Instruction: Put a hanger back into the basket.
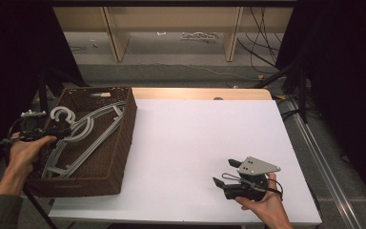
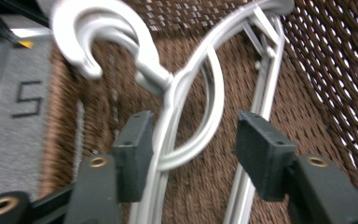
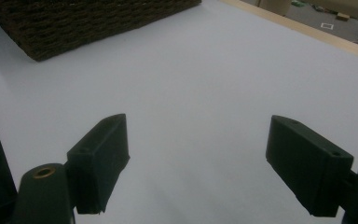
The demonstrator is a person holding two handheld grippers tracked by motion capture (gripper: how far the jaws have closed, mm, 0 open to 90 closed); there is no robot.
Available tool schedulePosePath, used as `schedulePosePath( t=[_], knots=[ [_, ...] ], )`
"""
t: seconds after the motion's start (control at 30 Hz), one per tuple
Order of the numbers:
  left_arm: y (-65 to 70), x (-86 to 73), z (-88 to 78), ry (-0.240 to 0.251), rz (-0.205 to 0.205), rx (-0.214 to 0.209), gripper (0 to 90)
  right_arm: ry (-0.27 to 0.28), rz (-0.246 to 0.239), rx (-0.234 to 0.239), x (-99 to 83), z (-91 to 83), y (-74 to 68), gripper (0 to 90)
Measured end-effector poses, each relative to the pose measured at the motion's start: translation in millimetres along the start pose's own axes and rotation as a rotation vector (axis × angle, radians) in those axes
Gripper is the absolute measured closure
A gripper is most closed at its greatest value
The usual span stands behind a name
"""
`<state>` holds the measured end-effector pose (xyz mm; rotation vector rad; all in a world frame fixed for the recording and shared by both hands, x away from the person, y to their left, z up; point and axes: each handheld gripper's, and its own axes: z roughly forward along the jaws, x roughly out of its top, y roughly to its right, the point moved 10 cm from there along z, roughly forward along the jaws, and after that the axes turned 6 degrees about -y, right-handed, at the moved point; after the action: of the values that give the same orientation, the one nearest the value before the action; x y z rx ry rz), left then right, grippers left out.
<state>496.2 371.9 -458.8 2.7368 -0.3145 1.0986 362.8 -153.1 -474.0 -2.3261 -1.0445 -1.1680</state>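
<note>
A brown woven basket point(image 1: 129, 125) stands at the table's left and holds pale grey plastic hangers point(image 1: 94, 134). My left gripper point(image 1: 61, 130) reaches into the basket's left side near the hangers' hooks. In the left gripper view my gripper point(image 2: 193, 140) has its jaws apart, with a hanger's neck point(image 2: 168, 100) running between them beside the left pad, and its hook point(image 2: 98, 32) curls above. My right gripper point(image 1: 221, 172) is held low over the white table at the front right. In the right gripper view it point(image 3: 196, 158) is open and holds nothing.
The white table top point(image 1: 200, 138) spreads between the basket and my right hand. The basket's wall point(image 3: 74, 23) appears far off in the right gripper view. Wooden shelving legs point(image 1: 116, 36) and cables point(image 1: 262, 43) lie on the floor beyond the table.
</note>
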Motion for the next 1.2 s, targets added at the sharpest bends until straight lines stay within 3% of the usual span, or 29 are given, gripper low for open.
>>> schedulePosePath(
  t=[0.07, 0.1, 0.13, 0.17, 0.2, 0.23, 0.3, 0.33, 0.4, 0.43, 0.7, 0.77, 0.87, 1.0, 1.1, 1.2],
  knots=[
    [1.4, 1.2, -3.1, -0.008, 0.017, 0.001, 44.5, 0.000, 0.000, -0.003, -0.2, 0.2, 0.0, 21.9],
    [2.0, 3.6, -4.8, -0.004, 0.049, -0.002, 43.9, 0.000, -0.001, -0.002, -0.2, 0.1, -0.2, 21.9],
    [7.1, 5.6, -6.4, 0.010, 0.011, -0.008, 43.2, 0.000, -0.003, -0.001, -0.1, 0.1, -0.2, 21.9],
    [9.9, 6.0, -8.0, 0.008, 0.000, -0.009, 42.6, 0.002, 0.000, 0.000, 0.2, 0.0, -0.2, 21.9],
    [11.0, 7.0, -8.9, 0.007, 0.024, -0.015, 42.0, 0.001, 0.001, -0.002, 0.0, 0.1, 0.1, 21.8],
    [16.3, 8.5, -9.8, 0.016, 0.013, -0.026, 41.0, 0.001, 0.002, -0.003, -0.1, 0.1, 0.2, 21.8],
    [19.7, 8.4, -12.5, 0.003, 0.060, -0.032, 38.8, 0.005, 0.004, -0.003, 0.3, 0.0, 0.1, 21.8],
    [24.6, 9.9, -13.2, 0.022, 0.025, -0.029, 38.1, 0.009, 0.006, -0.007, 0.8, -0.1, 0.5, 21.8],
    [27.2, 10.2, -16.1, 0.019, 0.067, -0.034, 36.0, 0.009, 0.007, -0.012, 0.7, 0.0, 1.1, 21.8],
    [31.4, 10.7, -16.9, 0.033, 0.023, -0.034, 34.8, 0.008, 0.008, -0.011, 0.6, -0.1, 0.9, 21.7],
    [59.1, 15.8, -36.0, 0.111, 0.005, -0.064, 27.6, 0.017, 0.012, -0.016, 1.7, 0.2, 1.7, 21.6],
    [65.7, 15.9, -41.0, 0.118, 0.022, -0.062, 25.8, 0.024, 0.016, -0.019, 2.2, -0.1, 1.6, 21.6],
    [81.9, 17.2, -51.5, 0.142, 0.028, -0.073, 21.9, 0.027, 0.015, -0.022, 2.7, 0.1, 1.8, 21.6],
    [110.4, 19.3, -63.3, 0.184, 0.042, -0.144, 22.2, 0.031, 0.016, -0.023, 3.1, 0.4, 1.7, 21.5],
    [129.9, 17.7, -68.5, 0.201, 0.083, -0.159, 21.5, 0.031, 0.015, -0.017, 3.2, 0.3, 0.5, 21.5],
    [145.9, 16.1, -71.5, 0.222, 0.095, -0.183, 21.5, 0.036, 0.020, -0.019, 3.9, 0.2, 0.8, 21.5]
  ],
)
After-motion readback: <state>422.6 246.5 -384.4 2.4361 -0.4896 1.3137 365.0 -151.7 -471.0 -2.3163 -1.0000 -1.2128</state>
